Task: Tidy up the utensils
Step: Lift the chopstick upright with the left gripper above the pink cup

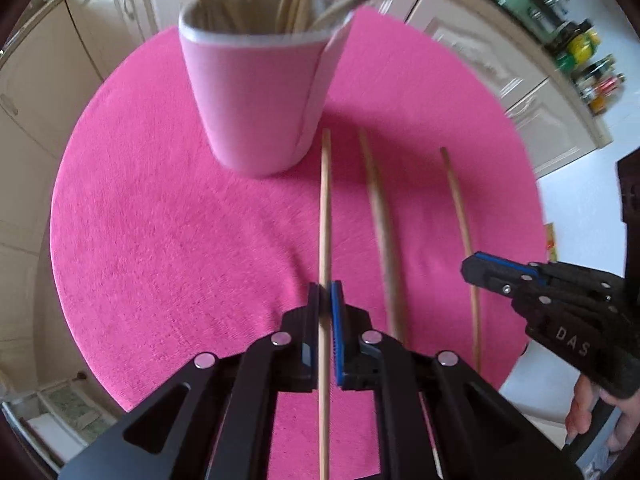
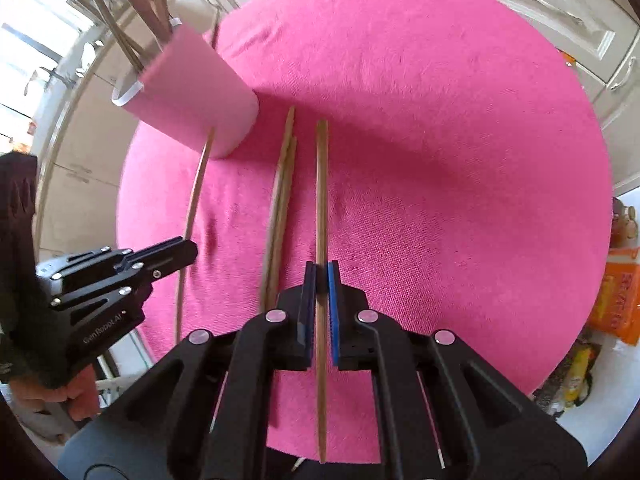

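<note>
A pink cup [image 1: 256, 92] holding several wooden chopsticks stands at the far side of a round pink cloth [image 1: 160, 240]. My left gripper [image 1: 325, 296] is shut on one chopstick [image 1: 325, 200] that points toward the cup's base. The right wrist view shows my right gripper [image 2: 321, 276] shut on another chopstick [image 2: 322, 184]. Between the two held sticks lie what look like two more chopsticks [image 2: 285, 176] close together on the cloth, blurred. Each gripper shows in the other's view: the right gripper [image 1: 470, 270] and the left gripper [image 2: 190, 250], both pinching their sticks. The cup [image 2: 192, 92] is at upper left there.
Cream cabinet doors [image 1: 52, 92] surround the round table. A shelf with jars and bottles [image 1: 580, 52] is at the upper right. An orange package [image 2: 616, 300] and other packets sit on the floor to the right. A hand [image 1: 584, 412] grips the right tool's handle.
</note>
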A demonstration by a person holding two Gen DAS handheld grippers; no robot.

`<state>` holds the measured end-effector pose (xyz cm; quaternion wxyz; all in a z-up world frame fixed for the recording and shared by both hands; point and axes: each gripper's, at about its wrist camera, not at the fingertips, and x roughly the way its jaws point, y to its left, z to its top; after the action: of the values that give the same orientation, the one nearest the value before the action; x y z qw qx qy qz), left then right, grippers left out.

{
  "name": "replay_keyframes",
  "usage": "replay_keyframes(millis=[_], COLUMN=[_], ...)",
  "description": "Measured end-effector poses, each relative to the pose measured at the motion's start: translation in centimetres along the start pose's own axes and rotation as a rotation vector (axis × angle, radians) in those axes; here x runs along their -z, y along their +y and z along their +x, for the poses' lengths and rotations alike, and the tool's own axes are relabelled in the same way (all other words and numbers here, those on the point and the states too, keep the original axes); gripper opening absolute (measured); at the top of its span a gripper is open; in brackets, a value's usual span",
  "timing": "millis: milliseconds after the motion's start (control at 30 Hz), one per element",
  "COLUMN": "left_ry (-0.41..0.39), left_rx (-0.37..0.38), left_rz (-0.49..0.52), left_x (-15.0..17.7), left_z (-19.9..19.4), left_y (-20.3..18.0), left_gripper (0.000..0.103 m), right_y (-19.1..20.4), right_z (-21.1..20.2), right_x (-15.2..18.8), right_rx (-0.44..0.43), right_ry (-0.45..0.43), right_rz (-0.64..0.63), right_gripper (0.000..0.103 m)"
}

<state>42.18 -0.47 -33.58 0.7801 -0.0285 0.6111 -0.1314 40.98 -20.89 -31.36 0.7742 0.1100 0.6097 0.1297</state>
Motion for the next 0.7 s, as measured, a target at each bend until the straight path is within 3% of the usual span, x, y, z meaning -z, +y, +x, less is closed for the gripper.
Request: replay_keyframes(millis=[400, 700], left_ry=[-0.346, -0.588], left_rx=[0.130, 0.156], left_rz=[0.015, -0.026], left_x=[2.0, 2.4], left_z=[-7.9, -15.1], left_y=[-1.7, -0.5], left_gripper=[0.006, 0.006], right_y=[2.3, 3.7], right_z=[-7.6, -16.1], right_x=[0.0, -0.9], right_rx=[-0.120, -0.244], right_ry=[-0.224, -0.502], right_rz=[-0.041, -0.050], right_gripper=[0.006, 0.006])
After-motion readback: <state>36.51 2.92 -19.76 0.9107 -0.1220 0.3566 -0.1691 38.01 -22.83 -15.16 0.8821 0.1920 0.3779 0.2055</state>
